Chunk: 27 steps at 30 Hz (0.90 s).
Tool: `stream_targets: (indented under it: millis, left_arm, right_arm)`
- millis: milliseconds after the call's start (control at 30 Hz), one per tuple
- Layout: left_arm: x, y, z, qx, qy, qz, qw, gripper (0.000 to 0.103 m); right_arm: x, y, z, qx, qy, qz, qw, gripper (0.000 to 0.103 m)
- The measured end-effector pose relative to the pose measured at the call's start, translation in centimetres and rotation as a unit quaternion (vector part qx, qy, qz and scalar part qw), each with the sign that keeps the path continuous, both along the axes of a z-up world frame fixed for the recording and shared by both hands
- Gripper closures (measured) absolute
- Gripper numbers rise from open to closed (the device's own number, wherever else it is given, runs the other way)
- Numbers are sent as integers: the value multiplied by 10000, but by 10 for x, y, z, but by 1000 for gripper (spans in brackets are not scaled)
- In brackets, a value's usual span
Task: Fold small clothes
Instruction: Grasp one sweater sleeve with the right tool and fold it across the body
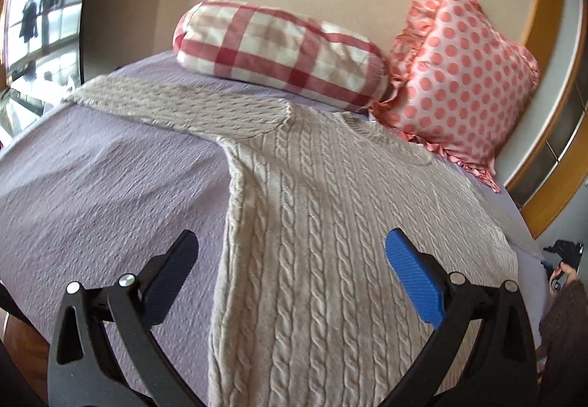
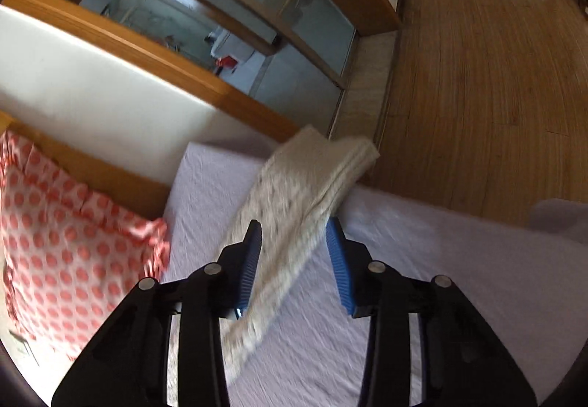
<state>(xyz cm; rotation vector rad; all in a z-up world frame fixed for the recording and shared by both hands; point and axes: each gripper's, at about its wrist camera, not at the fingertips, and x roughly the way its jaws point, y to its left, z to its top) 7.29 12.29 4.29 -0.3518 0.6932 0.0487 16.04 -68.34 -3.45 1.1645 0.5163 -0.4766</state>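
A beige cable-knit sweater (image 1: 323, 223) lies flat on the lilac bedspread (image 1: 103, 194), one sleeve (image 1: 158, 102) stretched out to the far left. My left gripper (image 1: 290, 256) is open and empty, hovering over the sweater's lower body. In the right wrist view the other sleeve (image 2: 305, 197) runs between my right gripper's fingers (image 2: 294, 241) and its cuff hangs beyond the tips above the bed edge. The jaws stand partly apart around the sleeve; the image is blurred, so whether they pinch it is unclear.
A red-checked bolster (image 1: 279, 47) and a pink polka-dot ruffled pillow (image 1: 463, 76) lie at the bed's head; the pillow also shows in the right wrist view (image 2: 70, 245). A wooden floor (image 2: 488, 76) and a wood-framed glass door (image 2: 279, 25) lie beyond the bed's edge.
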Motion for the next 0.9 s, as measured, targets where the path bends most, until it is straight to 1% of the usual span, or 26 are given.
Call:
stream_targets:
  millis: [33, 67, 100, 133, 167, 233, 267, 300, 333, 400, 467, 533, 600, 633, 700, 767, 833, 900]
  left_arm:
    - [3, 4, -3, -122, 57, 34, 9999, 2]
    - [5, 7, -6, -217, 98, 62, 9997, 2]
    - [6, 10, -8, -304, 119, 79, 9994, 2]
    - [6, 13, -10, -385, 117, 86, 9992, 2]
    - [5, 14, -10, -423, 91, 86, 9990, 2]
    - [3, 16, -10, -386, 9, 85, 9992, 2]
    - [2, 16, -9, -331, -22, 91, 9994, 2]
    - [2, 17, -9, -306, -39, 88, 9995, 2]
    - [2, 18, -8, -294, -65, 79, 9995, 2]
    - [3, 20, -8, -335, -88, 76, 9994, 2]
    - [2, 22, -7, -420, -115, 83, 9990, 2]
    - [-2, 23, -6, -486, -161, 62, 9987, 2]
    - [-6, 25, -5, -488, -188, 39, 9986, 2]
    - [-8, 26, -4, -467, -200, 43, 9987, 2]
    - [-13, 33, -1, -360, -236, 116, 9990, 2]
    - [-16, 43, 2, -249, -262, 230, 9991, 2]
    - [-18, 59, 6, -159, -267, 383, 9988, 2]
    - [-16, 77, 9, -110, -235, 514, 9983, 2]
  right_arm:
    - [1, -3, -1, -12, -7, -34, 10000, 78]
    - [5, -5, -4, -36, 47, -52, 10000, 93]
    - [6, -7, -7, 12, 63, -88, 9999, 93]
    - [1, -7, -7, 61, -39, -148, 9999, 93]
    - [-1, -3, 0, -34, -160, -173, 9997, 93]
    - [-1, 19, 34, -708, -317, 6, 9970, 93]
    - [3, 32, 54, -1032, -420, 175, 9936, 93]
    - [9, 56, 80, -1407, -620, 461, 9870, 93]
    - [12, 76, 98, -1629, -775, 684, 9812, 93]
    - [24, 135, 139, -1995, -1217, 1349, 9629, 93]
    - [39, 201, 168, -2116, -1629, 2075, 9411, 93]
    - [57, 275, 186, -2116, -1920, 2817, 9160, 93]
    - [75, 346, 187, -2022, -1997, 3486, 8931, 93]
    - [84, 386, 183, -1985, -1940, 3859, 8798, 93]
    - [103, 463, 163, -2110, -1612, 4435, 8560, 93]
    - [111, 512, 140, -2190, -1288, 4766, 8416, 93]
    - [117, 551, 116, -2227, -989, 5031, 8291, 93]
    - [122, 577, 97, -2168, -776, 5187, 8234, 93]
